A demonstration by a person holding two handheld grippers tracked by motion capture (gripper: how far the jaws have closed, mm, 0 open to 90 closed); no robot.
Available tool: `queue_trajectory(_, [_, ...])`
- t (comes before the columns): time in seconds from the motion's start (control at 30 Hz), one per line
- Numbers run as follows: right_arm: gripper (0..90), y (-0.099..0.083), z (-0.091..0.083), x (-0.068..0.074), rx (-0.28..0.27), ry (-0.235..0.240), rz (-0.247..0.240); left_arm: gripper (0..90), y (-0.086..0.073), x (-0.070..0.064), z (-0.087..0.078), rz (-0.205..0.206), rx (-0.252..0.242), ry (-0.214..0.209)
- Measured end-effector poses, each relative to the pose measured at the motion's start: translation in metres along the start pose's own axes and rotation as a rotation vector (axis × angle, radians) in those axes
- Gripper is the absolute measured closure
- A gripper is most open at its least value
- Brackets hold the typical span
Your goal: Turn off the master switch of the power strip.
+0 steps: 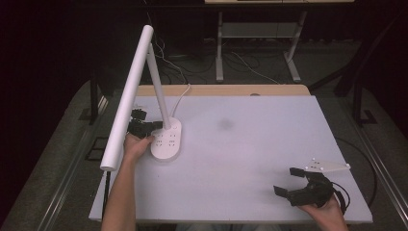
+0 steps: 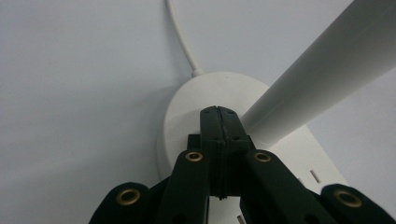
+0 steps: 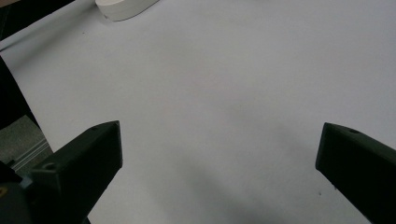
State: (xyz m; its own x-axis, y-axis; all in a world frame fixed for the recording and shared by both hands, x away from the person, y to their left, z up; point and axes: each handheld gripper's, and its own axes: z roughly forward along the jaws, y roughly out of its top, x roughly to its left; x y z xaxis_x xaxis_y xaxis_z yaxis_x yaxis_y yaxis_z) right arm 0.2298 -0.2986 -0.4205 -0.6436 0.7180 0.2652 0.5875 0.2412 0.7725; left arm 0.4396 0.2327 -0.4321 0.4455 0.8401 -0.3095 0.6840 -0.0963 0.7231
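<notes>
The lamp's long white head [image 1: 127, 96] masks part of the left gripper [image 1: 155, 126] in the high view. In the left gripper view the lamp base [image 2: 187, 116] is partly hidden behind the closed jaws, its sockets cut off at the lower edge. In the right gripper view the base is clipped by the top edge.

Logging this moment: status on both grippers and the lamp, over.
Left gripper shut, tips over lamp base beside its stem. Right gripper open, empty, low over table. Nothing in the way.
</notes>
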Motion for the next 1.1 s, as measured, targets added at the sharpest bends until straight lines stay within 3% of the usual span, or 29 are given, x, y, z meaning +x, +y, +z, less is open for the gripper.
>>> queue_trajectory(0.17, [0.1,0.000,0.000,-0.001,-0.003,-0.004,0.008,90.0,-0.001,0.004,-0.002,-0.018,0.003,-0.041])
queue_trajectory(0.23, [0.1,0.000,0.000,-0.002,-0.005,-0.006,0.002,90.0,0.000,0.005,-0.003,-0.032,-0.025,-0.051])
queue_trajectory(0.33, [0.1,0.000,-0.001,-0.001,-0.007,-0.005,0.011,90.0,0.001,0.005,-0.004,-0.040,-0.019,-0.045])
queue_trajectory(0.43, [0.1,0.000,0.000,-0.002,-0.007,-0.003,0.014,90.0,0.002,0.004,-0.007,-0.065,-0.055,-0.054])
queue_trajectory(0.53, [0.1,0.000,0.000,-0.003,-0.010,-0.004,0.007,90.0,0.006,0.001,-0.013,-0.050,-0.081,-0.034])
queue_trajectory(0.73, [0.1,0.000,0.000,-0.003,-0.010,-0.006,0.010,90.0,0.011,-0.003,-0.026,-0.051,-0.092,-0.009])
queue_trajectory(0.8, [0.1,0.000,0.000,-0.003,-0.013,-0.010,0.010,90.0,0.013,-0.006,-0.031,-0.034,-0.090,0.000])
queue_trajectory(0.83, [0.1,-0.001,0.000,-0.003,-0.016,-0.011,0.011,90.0,0.013,-0.008,-0.033,-0.046,-0.094,0.005])
queue_trajectory(1.1, [0.1,-0.001,-0.002,-0.002,-0.017,-0.007,0.020,90.0,0.016,-0.015,-0.055,-0.025,-0.107,0.012])
